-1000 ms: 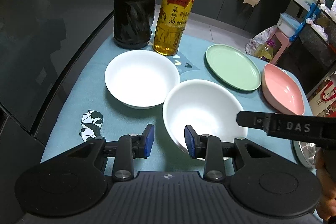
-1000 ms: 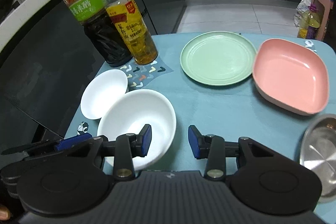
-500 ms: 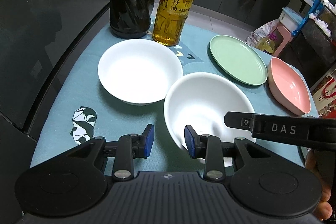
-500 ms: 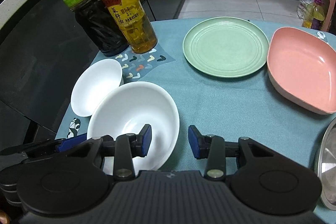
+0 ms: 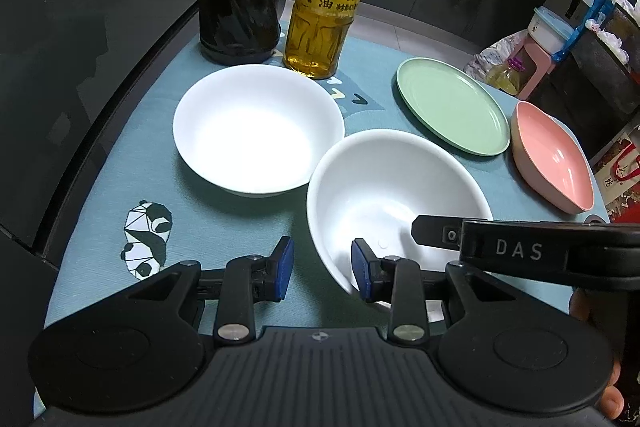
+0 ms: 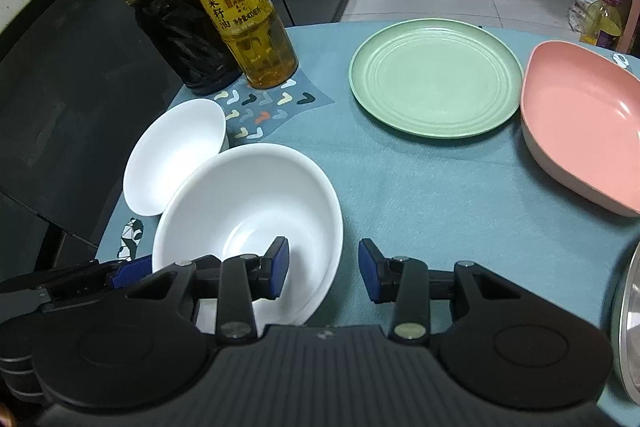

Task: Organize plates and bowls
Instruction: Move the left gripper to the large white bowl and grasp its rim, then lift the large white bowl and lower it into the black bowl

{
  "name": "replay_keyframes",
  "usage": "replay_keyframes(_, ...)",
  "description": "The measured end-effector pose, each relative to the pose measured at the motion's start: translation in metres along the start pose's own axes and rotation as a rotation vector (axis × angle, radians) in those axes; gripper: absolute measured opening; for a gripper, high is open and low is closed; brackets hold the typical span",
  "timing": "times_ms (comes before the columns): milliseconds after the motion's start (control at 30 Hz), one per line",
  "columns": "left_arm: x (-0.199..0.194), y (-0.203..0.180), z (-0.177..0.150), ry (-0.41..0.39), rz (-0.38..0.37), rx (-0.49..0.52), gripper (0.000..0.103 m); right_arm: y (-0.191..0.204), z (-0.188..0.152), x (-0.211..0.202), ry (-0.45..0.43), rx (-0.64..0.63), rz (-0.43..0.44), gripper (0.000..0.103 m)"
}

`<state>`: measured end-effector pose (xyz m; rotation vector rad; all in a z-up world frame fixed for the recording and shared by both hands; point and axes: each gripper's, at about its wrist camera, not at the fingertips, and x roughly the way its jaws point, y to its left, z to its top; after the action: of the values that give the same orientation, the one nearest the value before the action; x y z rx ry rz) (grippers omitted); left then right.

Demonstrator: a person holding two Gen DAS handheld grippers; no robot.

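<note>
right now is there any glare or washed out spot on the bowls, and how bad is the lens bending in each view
Left wrist view: the far white bowl is blown out white across its floor, detail lost; the near white bowl keeps some shading; the black table edge bows into an arc. Right wrist view: exposure is more even, with a small highlight on the pink dish; the two bottles lean outward from fisheye distortion.

Two white bowls point(image 6: 248, 211); green plate point(image 6: 436, 83) at 1 o'clock; pink dish point(image 6: 580, 123) at 2; teal cloth point(image 6: 420, 195), panda print point(image 5: 146, 239); blue gripper pads point(image 6: 370, 275).

Two bowls point(image 6: 248, 203) left, plate point(image 6: 436, 83) right, bottles point(image 6: 244, 11) behind
</note>
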<state>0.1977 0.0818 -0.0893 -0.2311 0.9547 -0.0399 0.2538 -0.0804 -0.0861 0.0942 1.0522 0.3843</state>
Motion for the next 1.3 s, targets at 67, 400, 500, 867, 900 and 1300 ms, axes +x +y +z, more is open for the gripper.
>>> replay_keyframes(67,0.001,0.0,0.0,0.001,-0.001,0.001,0.03,0.0,0.001,0.002,-0.002,-0.002,-0.003,0.039)
replay_keyframes(400,-0.001,-0.008,-0.005,-0.029,-0.01,0.06,0.016,0.003,0.0,0.005,-0.011,-0.047,-0.007,0.016)
replay_keyframes(500,-0.008,-0.009,-0.005,-0.041,-0.019,0.061,0.016,0.004,-0.002,0.0,-0.023,-0.053,-0.012,0.016)
replay_keyframes(867,-0.043,-0.023,-0.016,-0.096,-0.053,0.088,0.016,0.007,-0.019,-0.043,-0.093,-0.055,-0.026,0.016)
replay_keyframes(900,-0.046,-0.025,-0.017,-0.101,-0.055,0.091,0.016,0.007,-0.021,-0.047,-0.098,-0.055,-0.026,0.016)
replay_keyframes(1300,-0.088,-0.031,-0.037,-0.159,-0.069,0.118,0.016,0.018,-0.047,-0.086,-0.139,-0.066,-0.019,0.017)
